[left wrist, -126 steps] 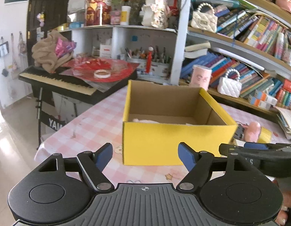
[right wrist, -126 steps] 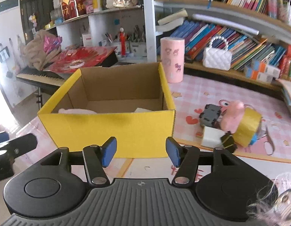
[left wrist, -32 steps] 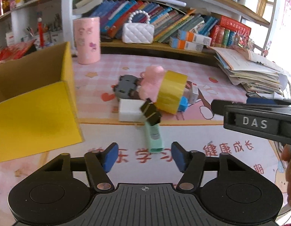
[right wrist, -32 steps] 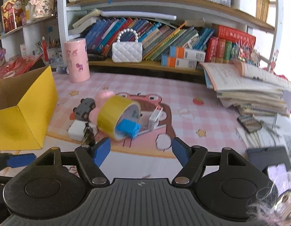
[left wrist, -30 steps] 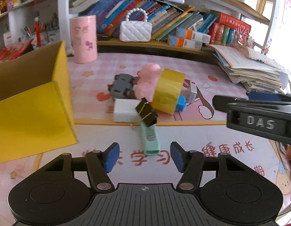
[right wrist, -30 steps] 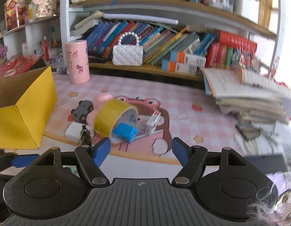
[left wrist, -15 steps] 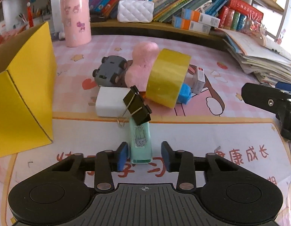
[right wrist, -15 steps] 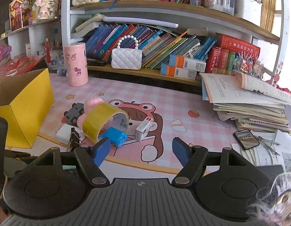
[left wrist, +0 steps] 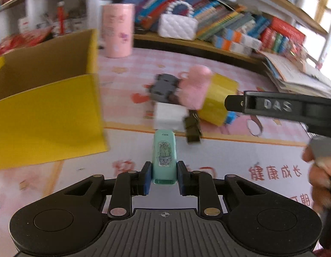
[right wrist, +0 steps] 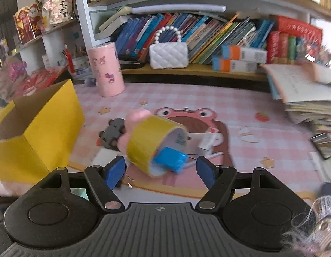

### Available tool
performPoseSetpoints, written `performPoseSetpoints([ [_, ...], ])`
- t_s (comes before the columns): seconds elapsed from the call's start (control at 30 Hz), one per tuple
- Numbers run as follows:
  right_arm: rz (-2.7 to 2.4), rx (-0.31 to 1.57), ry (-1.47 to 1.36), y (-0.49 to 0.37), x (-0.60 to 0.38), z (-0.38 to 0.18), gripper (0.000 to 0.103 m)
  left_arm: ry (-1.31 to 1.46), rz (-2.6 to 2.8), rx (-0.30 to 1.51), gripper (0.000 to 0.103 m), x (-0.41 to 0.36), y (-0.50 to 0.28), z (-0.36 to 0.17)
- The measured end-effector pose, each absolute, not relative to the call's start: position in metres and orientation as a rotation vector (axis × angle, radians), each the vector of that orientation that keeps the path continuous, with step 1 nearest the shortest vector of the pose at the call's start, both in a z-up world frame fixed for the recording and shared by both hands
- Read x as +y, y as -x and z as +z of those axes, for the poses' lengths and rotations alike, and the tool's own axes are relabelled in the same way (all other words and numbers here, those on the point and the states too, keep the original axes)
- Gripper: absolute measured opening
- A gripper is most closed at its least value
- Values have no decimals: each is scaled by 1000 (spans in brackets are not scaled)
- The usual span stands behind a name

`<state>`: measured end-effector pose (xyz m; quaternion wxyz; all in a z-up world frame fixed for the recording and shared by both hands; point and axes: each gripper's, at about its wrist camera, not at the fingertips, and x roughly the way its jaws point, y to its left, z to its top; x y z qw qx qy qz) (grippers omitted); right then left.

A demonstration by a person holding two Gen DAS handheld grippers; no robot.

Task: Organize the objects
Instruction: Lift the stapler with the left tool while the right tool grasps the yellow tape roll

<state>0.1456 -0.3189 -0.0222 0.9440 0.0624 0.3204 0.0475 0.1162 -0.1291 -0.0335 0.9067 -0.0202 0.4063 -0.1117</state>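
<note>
Gripping the mint stapler (left wrist: 164, 156), the left gripper (left wrist: 163, 176) has both pads pressed on its near end (cactus sticker up). Binder clip (left wrist: 193, 128) lies at its 1 o'clock; white block (left wrist: 168, 115), tape roll (left wrist: 218, 102) and toy car (left wrist: 164, 86) at 12. Yellow box (left wrist: 47, 115) stands at 10. Right gripper (right wrist: 161, 170) hangs open, empty, near the tape.

"DAS" in raised letters on black body of right gripper (left wrist: 272, 107), seen from left wrist view. Red Chinese characters "健康成长" printed on table mat (left wrist: 274, 172) near table's front edge. Black characters "平安喜樂" on white figurine (right wrist: 58, 6) on upper shelf; last two blurred, uncertain. Book spines unreadable.
</note>
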Motion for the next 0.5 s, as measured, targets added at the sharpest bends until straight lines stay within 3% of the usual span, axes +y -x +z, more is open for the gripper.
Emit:
performPoseSetpoints([
  [0.2, 100, 692, -179, -182, -309, -34, 67, 91, -136, 808, 22, -95, -103, -22],
  [0.3, 104, 687, -159, -193, -304, -39, 59, 111, -103, 800, 22, -83, -98, -19],
  [0.37, 126, 683, -156, -198, -302, -42, 43, 122, -89, 799, 22, -76, -95, -18],
  [0.5, 166, 645, -134, -197, -298, -36, 36, 133, -78, 791, 22, -69, -90, -18],
])
